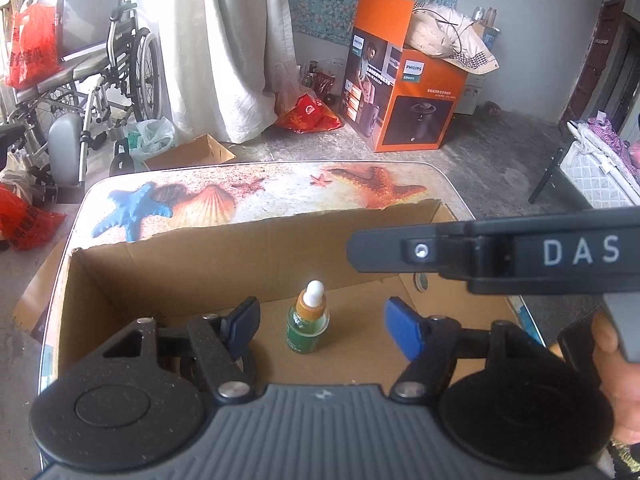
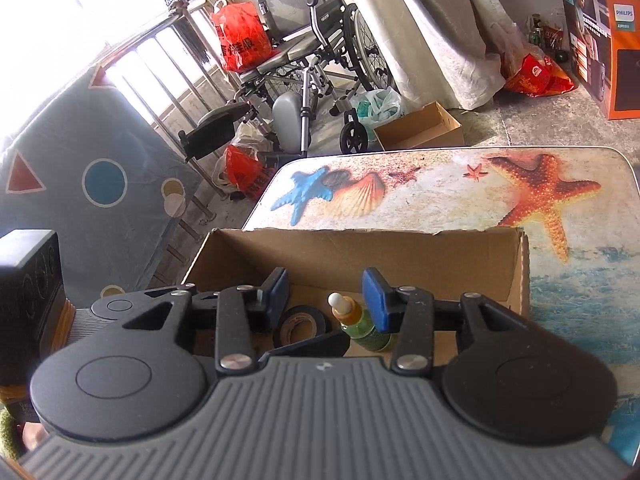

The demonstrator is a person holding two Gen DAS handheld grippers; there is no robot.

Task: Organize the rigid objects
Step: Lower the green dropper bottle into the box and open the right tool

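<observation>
My left gripper (image 1: 320, 326) hung with its jaws apart and nothing between the pads, just above the dropper bottle (image 1: 307, 322), which stood upright on the floor of the cardboard box (image 1: 200, 256). My right gripper (image 2: 325, 300) was also spread and empty over that box. Beside the bottle lay 1 tape roll (image 2: 302, 324); I judged both stowed there for tidiness.

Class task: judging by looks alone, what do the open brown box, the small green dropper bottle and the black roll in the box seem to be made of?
Open brown box: corrugated cardboard, matte; torn, ragged top edge.
Small green dropper bottle: clear glossy glass or plastic, unclear which; contents show through; white bulb looks rubbery.
Black roll: probably adhesive tape, dull black; wound around a brown core.
</observation>
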